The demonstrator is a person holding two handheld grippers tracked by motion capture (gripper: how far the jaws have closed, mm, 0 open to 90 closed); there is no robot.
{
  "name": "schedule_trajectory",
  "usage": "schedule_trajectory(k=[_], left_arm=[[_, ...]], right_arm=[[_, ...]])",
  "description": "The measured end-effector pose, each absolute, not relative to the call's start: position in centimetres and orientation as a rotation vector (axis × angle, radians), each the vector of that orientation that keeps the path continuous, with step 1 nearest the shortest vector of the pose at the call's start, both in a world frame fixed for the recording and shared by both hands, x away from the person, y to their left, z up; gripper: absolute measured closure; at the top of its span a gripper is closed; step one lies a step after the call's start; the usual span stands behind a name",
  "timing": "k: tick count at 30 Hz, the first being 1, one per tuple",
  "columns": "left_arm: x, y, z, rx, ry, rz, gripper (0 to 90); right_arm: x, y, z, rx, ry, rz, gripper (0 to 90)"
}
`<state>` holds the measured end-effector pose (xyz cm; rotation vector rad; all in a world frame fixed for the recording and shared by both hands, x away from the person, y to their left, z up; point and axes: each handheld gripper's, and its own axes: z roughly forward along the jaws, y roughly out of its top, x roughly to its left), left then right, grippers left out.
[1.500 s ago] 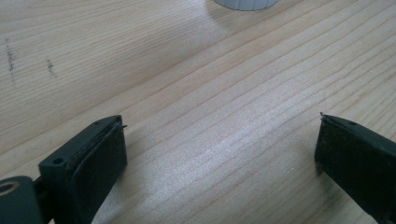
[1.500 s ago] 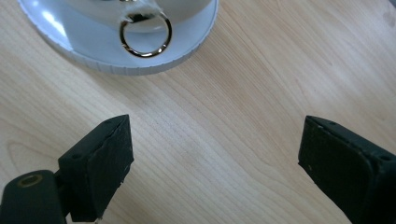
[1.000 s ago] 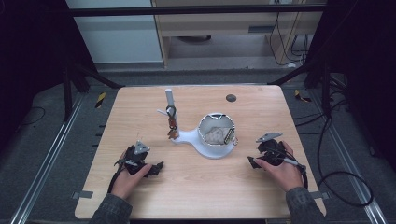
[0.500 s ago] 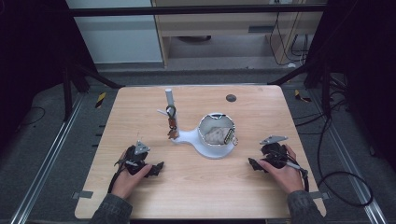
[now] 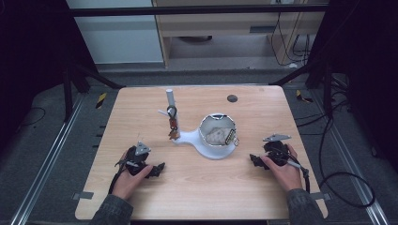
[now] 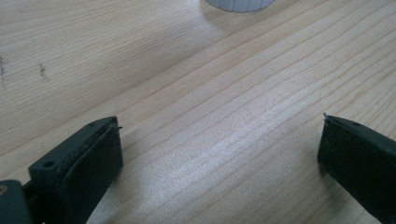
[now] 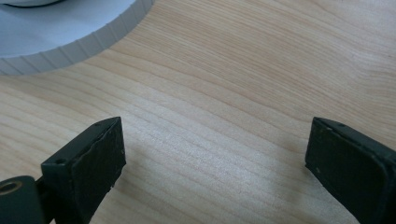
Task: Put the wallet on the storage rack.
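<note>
A white stand [image 5: 187,138] sits mid-table with an upright post [image 5: 170,101]. A key ring with small keys [image 5: 172,123] hangs on the post. Its round bowl [image 5: 217,136] holds a pale crumpled thing. My left gripper [image 5: 157,168] rests on the wood, left of and nearer than the stand, and it is open. In the left gripper view, the left gripper [image 6: 219,126] has bare table between its jaws. My right gripper [image 5: 256,160] lies to the right of the bowl. Its jaws have just been opening and hold nothing, as the right gripper [image 7: 215,126] shows. The ribbed edge of the stand [image 7: 70,28] lies just ahead of it.
A small dark disc [image 5: 232,98] lies on the far part of the wooden table [image 5: 263,117]. Black frame legs stand off the far left corner [image 5: 75,79] and the far right corner [image 5: 324,75]. Cables trail on the floor to the right [image 5: 338,183].
My right hand has drifted slightly toward the near edge of the table. The left hand and the stand have kept still.
</note>
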<state>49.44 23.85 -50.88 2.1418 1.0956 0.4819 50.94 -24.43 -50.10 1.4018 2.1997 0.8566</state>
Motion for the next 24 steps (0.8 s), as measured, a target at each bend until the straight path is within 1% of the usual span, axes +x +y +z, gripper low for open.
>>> schedule_trajectory(k=[6,11,24], left_arm=[[49.45,23.85,-50.88,2.142,1.095,0.482,0.0],[49.48,23.84,-50.87,2.143,1.093,0.481,0.0],[49.72,23.68,-50.87,2.148,1.083,0.478,0.0]], right_arm=[[51.12,-24.10,-50.72,1.419,2.171,0.876,3.5],[51.07,-23.76,-51.20,1.429,2.110,0.901,0.1],[50.91,-23.58,-51.21,1.453,2.082,0.888,0.3]])
